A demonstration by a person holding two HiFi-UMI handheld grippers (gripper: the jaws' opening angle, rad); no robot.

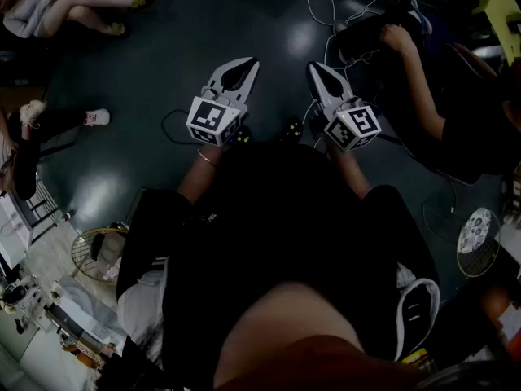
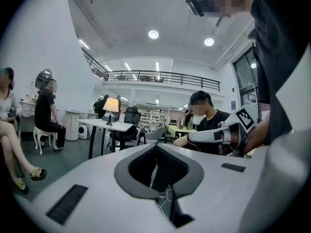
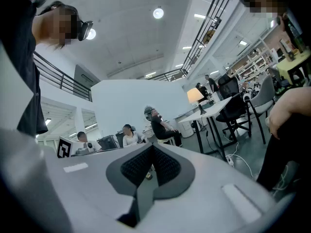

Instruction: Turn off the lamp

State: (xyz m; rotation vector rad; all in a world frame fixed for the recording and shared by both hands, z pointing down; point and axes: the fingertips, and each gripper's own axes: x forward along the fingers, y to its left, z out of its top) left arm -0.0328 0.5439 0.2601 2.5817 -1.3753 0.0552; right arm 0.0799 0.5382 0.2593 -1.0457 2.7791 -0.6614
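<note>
The lamp (image 2: pixel 111 106) has a glowing cream shade and stands lit on a white table (image 2: pixel 119 125) far across the room. The right gripper view also shows the lamp (image 3: pixel 195 95), on the same table (image 3: pixel 219 104). My left gripper (image 1: pixel 249 63) and right gripper (image 1: pixel 313 69) are held out side by side over the dark floor, far from the lamp. Each has its jaws together with nothing between them. From the left gripper view the right gripper (image 2: pixel 190 137) shows level at the right.
People sit around the room: one at the right (image 1: pixel 423 88) beside floor cables (image 1: pixel 321 10), others at the left (image 1: pixel 57 6). A black office chair (image 2: pixel 127 125) stands by the lamp table. A wire basket (image 1: pixel 94 255) and a round fan (image 1: pixel 479 235) rest on the floor.
</note>
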